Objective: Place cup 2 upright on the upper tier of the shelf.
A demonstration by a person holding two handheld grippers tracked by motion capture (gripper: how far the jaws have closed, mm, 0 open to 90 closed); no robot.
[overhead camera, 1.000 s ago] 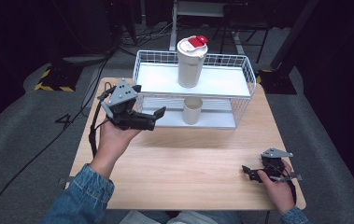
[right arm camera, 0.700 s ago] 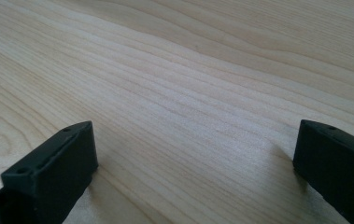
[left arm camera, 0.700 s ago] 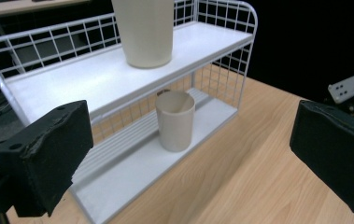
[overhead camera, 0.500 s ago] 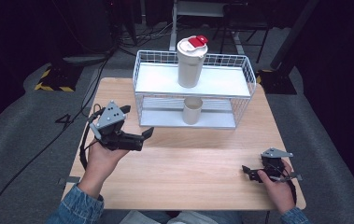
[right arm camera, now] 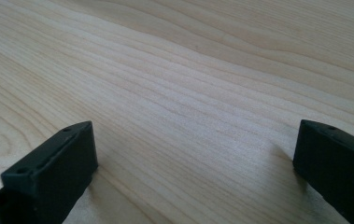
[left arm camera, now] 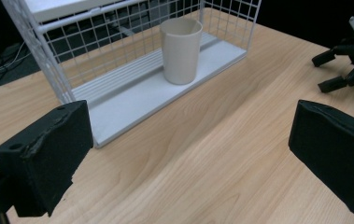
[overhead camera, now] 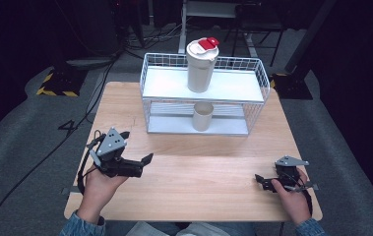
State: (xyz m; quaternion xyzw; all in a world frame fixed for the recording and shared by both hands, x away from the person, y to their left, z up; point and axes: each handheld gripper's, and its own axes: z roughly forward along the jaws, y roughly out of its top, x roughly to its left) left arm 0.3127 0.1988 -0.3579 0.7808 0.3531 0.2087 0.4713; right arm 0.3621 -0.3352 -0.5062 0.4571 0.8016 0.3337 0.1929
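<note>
Pale wood grain runs across the desk [overhead camera: 199, 182], which takes up the middle of the high view. At its far edge, in the upper centre of that frame, stands a white wire rack [overhead camera: 258, 81] with two levels. On the upper shelf a tall white tumbler [overhead camera: 200, 66] with a red lid tab stands upright; directly below it, on the lower shelf, a small beige cup [overhead camera: 202, 116] stands upright with its mouth open.

Lower left in the high view, the left tool [overhead camera: 144, 161] is held in the person's hand just above the desk, well short of the rack, its jaws pointing toward the frame's right. In the left gripper view its two black jaws sit at the bottom corners, wide apart, with nothing between them — bare wood only. The beige cup [left arm camera: 180, 50] shows at the top centre of that view, inside the rack's lower level, well apart from the jaws, and the other tool appears at the upper right edge.

Lower right in the high view, the right tool [overhead camera: 261, 181] rests low on the desk near its front edge, gripped by the person's hand. The right gripper view shows its jaws spread wide at both bottom corners, empty, close over the wood.
</note>
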